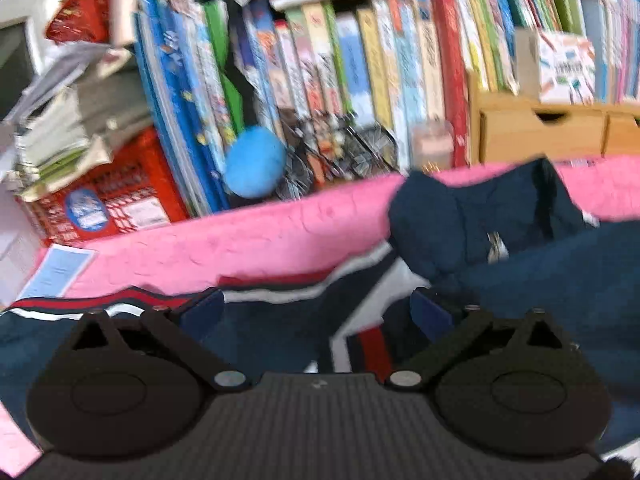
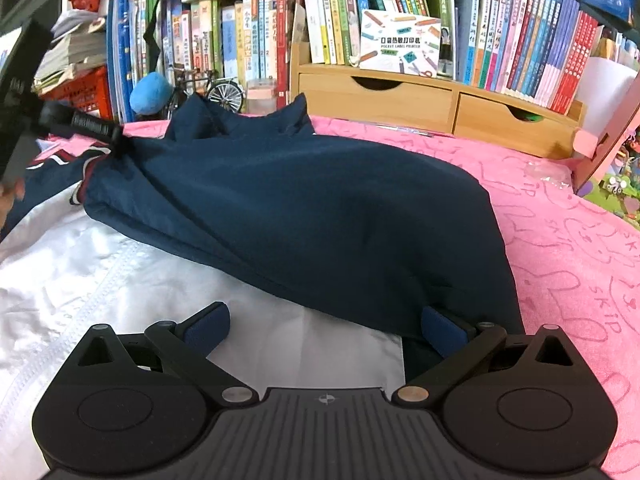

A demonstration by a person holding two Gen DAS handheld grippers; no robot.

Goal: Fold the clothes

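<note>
A navy jacket point(image 2: 304, 208) of smooth, slightly crinkled woven cloth lies heaped in soft folds on a pink terry towel point(image 2: 560, 232) that covers the tabletop; the towel's nap is plush and carries darker pink outline drawings and letters. Part of the jacket is folded over itself into a rounded dark mound, and beneath its near edge shows the pale silvery-white lining point(image 2: 120, 280), smooth and faintly glossy, with a stitched seam running along it. In the left wrist view the same garment shows red and white stripes point(image 1: 280, 284) set into the navy cloth, and a bunched collar or hood rising at the right. The left gripper point(image 1: 316, 316) hangs low over the striped part with its blue-padded fingers point(image 1: 202, 314) spread wide and nothing pressed between them. The right gripper point(image 2: 326, 330) sits over the lining's edge, its fingers point(image 2: 208, 328) likewise wide apart; the right-hand pad lies just beside the navy fold, and I cannot tell if it touches. Behind the towel stands a crowded row of books point(image 2: 248, 40) with glossy spines in many colours, a light wooden drawer unit point(image 2: 400, 96) with half-moon cut-out pulls, a red plastic lattice crate point(image 1: 120, 200), a leaning stack of papers point(image 1: 68, 120), a round blue plush toy point(image 1: 254, 162) and a small model bicycle point(image 2: 216, 88). The left wrist view is blurred.
</note>
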